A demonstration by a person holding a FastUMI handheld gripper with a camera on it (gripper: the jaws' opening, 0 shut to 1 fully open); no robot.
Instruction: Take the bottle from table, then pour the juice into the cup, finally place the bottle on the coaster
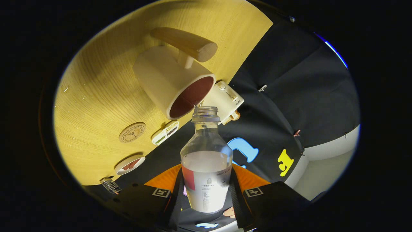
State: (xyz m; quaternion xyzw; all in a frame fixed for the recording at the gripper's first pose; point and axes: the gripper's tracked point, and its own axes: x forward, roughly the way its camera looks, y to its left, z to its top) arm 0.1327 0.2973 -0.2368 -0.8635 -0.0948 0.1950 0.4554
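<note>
I have the gripper (206, 196) clenched on the bottle (206, 167), both fingers pressing its sides. Its uncapped mouth sits just at the rim of the cup (173, 87) on the wooden table (96, 96); the coaster (132, 132) lies near the cup.

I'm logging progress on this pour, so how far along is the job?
Done: the bottle is off the table, clamped between both fingers of the gripper. In hand: it is tipped, open mouth at the rim of the cup; no juice stream visible. Left: finish pouring, then set it on the round coaster.
</note>
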